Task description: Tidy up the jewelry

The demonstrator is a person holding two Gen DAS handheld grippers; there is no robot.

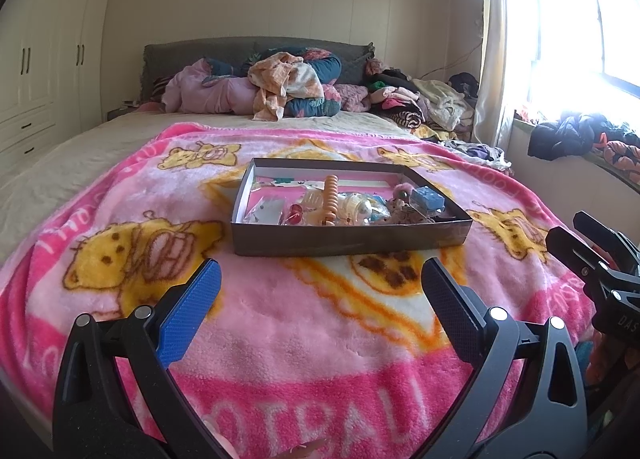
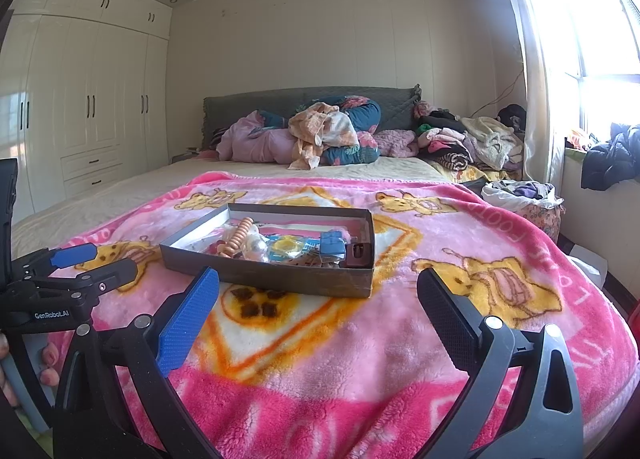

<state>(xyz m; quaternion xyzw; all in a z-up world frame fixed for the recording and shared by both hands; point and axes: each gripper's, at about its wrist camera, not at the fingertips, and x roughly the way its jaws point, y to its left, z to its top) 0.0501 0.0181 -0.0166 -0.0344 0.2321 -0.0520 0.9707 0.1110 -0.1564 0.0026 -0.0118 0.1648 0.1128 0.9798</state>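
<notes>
Both our left gripper (image 1: 320, 291) and right gripper (image 2: 318, 301) stand wide, empty. Ahead of the jaws, the shallow cardboard box (image 1: 352, 241) holds light, slippery trinkets; we judge the orange beaded bracelet (image 1: 330, 199) easiest to pinch.

Cream wardrobe (image 2: 92, 99), grey headboard (image 2: 312, 107) (clothes piled), bright window (image 2: 600, 59)

Daylight pours in from the window (image 1: 580, 27) at right, blown out to white glare that washes over the curtain (image 1: 492, 39) and the far right corner. The blanket (image 1: 312, 323) is evenly bright, with soft shadows. Both fisheye views bend straight lines and darken at the corners; detail is slightly soft.
</notes>
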